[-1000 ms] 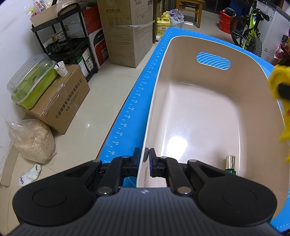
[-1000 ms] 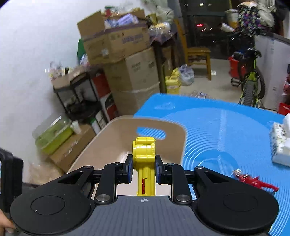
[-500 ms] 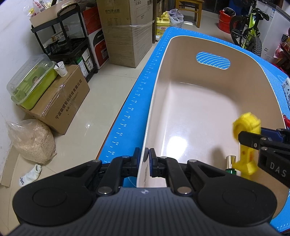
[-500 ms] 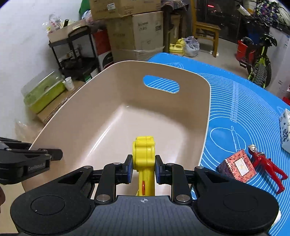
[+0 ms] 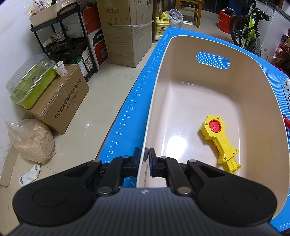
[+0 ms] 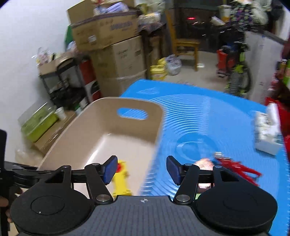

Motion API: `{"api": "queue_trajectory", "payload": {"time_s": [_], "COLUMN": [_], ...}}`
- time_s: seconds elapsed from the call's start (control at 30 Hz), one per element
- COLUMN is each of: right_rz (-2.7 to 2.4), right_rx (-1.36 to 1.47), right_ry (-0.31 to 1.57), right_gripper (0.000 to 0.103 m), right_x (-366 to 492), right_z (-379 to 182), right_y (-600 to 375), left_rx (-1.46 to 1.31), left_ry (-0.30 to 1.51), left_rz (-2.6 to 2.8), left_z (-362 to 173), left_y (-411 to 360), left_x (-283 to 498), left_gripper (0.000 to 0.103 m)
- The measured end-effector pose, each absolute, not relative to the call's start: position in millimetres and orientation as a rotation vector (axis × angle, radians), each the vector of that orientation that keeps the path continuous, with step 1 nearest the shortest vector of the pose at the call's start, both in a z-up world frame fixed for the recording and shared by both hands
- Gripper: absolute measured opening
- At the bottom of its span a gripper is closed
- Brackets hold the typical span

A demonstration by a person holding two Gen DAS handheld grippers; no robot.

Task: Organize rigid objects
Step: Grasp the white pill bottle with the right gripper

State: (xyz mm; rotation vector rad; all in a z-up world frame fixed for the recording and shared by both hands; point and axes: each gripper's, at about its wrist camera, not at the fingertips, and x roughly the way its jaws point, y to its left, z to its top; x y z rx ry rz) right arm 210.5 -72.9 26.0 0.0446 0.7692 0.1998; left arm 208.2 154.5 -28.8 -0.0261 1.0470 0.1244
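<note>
Left claw (image 5: 144, 160): closed on the near left wall of the beige bin (image 5: 155, 101), one pad outside the rim, one inside. Right claw (image 6: 142, 169): wide open, nothing held, raised above the bin's right rim; blue pads (image 6: 111, 168) well apart.

Ahead and right of the left claw, on the bin floor: yellow toy (image 5: 220, 141), flat, red disc up, round head pointing away, handle end toward the near right corner. Same toy (image 6: 120, 178) just below and behind the left pad of the right claw, partly hidden by that finger. Touching no claw.

Farther ahead of the left claw, in the far wall of the bin: oval handle slot (image 5: 213, 58), blue mat visible through it.

Under the bin and to the right of the right claw: blue mat (image 6: 199, 116) with ring markings; ruler scale along its left edge (image 5: 125, 118).

Right of the right claw, on the mat: small patterned box (image 6: 205, 161), blurred, partly behind the right finger; just beyond it a red figure (image 6: 237, 167), lying flat. Farther right, near the mat's edge: white packet (image 6: 266, 130), blurred.

Left of the left claw, on the floor: white sock (image 5: 29, 174), bag of granules (image 5: 32, 139), cardboard box (image 5: 59, 101) bearing a green container (image 5: 32, 79) and a paper cup (image 5: 60, 68).

Beyond: black shelf cart (image 5: 63, 43), stacked cartons (image 5: 126, 30), yellow jug (image 5: 162, 27), wooden chair (image 5: 188, 7), green bicycle (image 5: 252, 34).
</note>
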Motion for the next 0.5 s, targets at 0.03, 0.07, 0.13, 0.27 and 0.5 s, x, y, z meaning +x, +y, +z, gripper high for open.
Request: {"api": "queue_trajectory", "payload": {"time_s": [0.03, 0.07, 0.13, 0.27, 0.5], "right_rz": [0.176, 0.153, 0.100, 0.038, -0.050], "right_rx": [0.049, 0.051, 0.035, -0.005, -0.047], "right_ry": [0.768, 0.770, 0.781, 0.840, 0.949], "right_gripper": [0.070, 0.071, 0.075, 0.081, 0.083], "right_x": [209, 208, 207, 207, 212], "right_z": [27, 26, 21, -1, -48], "right_y": [-82, -91, -109, -146, -200], "left_rx": [-0.027, -0.029, -0.029, -0.029, -0.028], "left_ry": [1.047, 1.047, 1.048, 1.048, 1.048], "left_rz": [0.125, 0.124, 0.124, 0.124, 0.125], "left_z": [-29, -29, -29, -29, -28], "left_y": [154, 154, 154, 155, 155], "left_x": [208, 208, 208, 208, 208], "left_gripper": [0.011, 0.011, 0.011, 0.011, 0.011]}}
